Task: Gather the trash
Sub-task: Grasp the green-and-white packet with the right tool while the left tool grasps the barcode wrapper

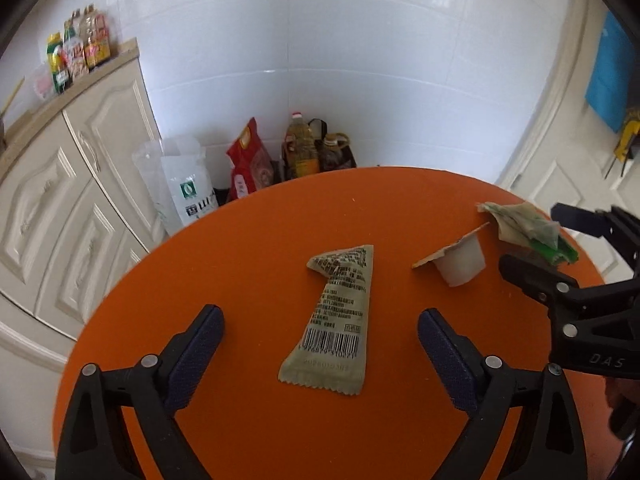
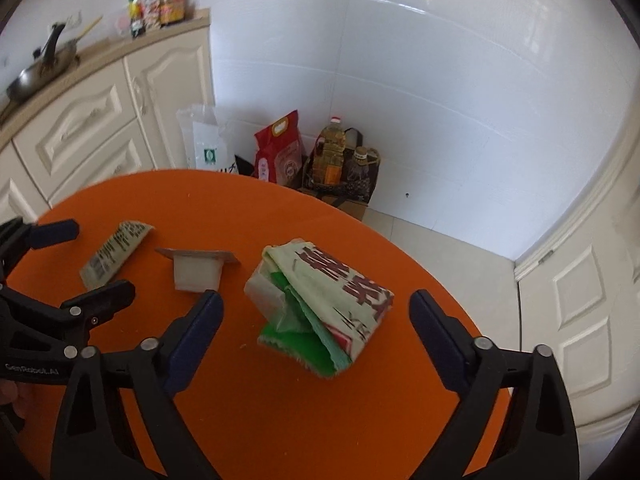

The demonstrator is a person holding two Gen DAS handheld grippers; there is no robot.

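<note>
Left gripper (image 1: 320, 328) poised above the flat snack wrapper (image 1: 334, 320), jaws wide apart either side, nothing clamped; evidently lined up for a pinch. Just right of it, small white cup (image 1: 460, 262) with peeled lid, tipped over, untouched. Farther right on the orange table (image 1: 248, 240), right gripper (image 2: 316, 320) straddling the crumpled green-and-cream packet (image 2: 324, 304), jaws likewise apart, possibly over another cup. No bin visible.
</note>
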